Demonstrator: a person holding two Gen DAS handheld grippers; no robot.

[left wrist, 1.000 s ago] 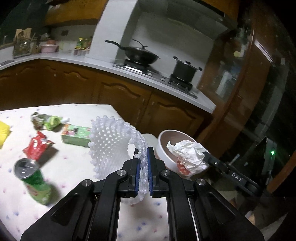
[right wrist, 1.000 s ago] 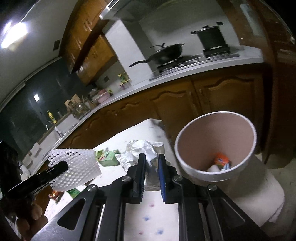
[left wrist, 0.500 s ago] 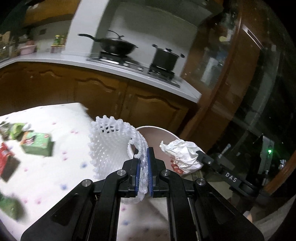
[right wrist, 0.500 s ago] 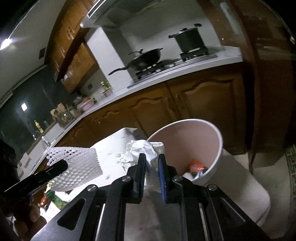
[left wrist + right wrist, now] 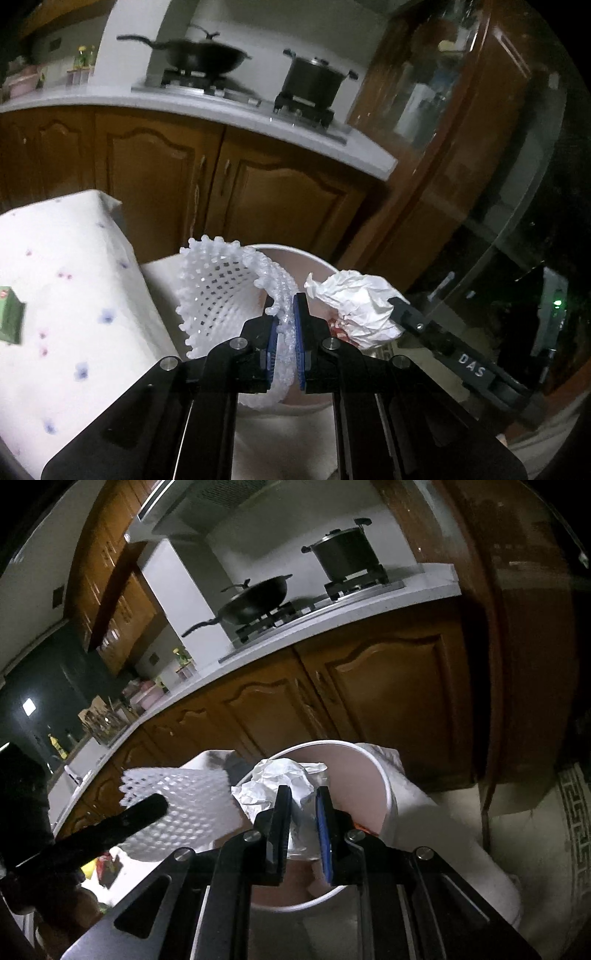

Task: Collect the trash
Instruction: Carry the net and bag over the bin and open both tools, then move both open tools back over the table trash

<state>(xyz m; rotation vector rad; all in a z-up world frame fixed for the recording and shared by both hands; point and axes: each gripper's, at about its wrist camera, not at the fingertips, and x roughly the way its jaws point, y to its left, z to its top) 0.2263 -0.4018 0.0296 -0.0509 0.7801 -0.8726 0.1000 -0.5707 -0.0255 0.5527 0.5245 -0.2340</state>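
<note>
Paper wad (image 5: pixel 282 784), pinched in the right hand-held gripper (image 5: pixel 302 825), hung directly above the bin (image 5: pixel 386 786) mouth, while the left hand-held gripper (image 5: pixel 284 341) clamped foam netting (image 5: pixel 225 291) over the bin's near rim.

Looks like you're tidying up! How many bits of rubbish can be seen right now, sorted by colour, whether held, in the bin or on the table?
White: 2, the foam fruit net in the left gripper and the crumpled paper in the right gripper
Red: 1, a wrapper inside the bin
Green: 1, a small carton on the table
Total: 4
</note>
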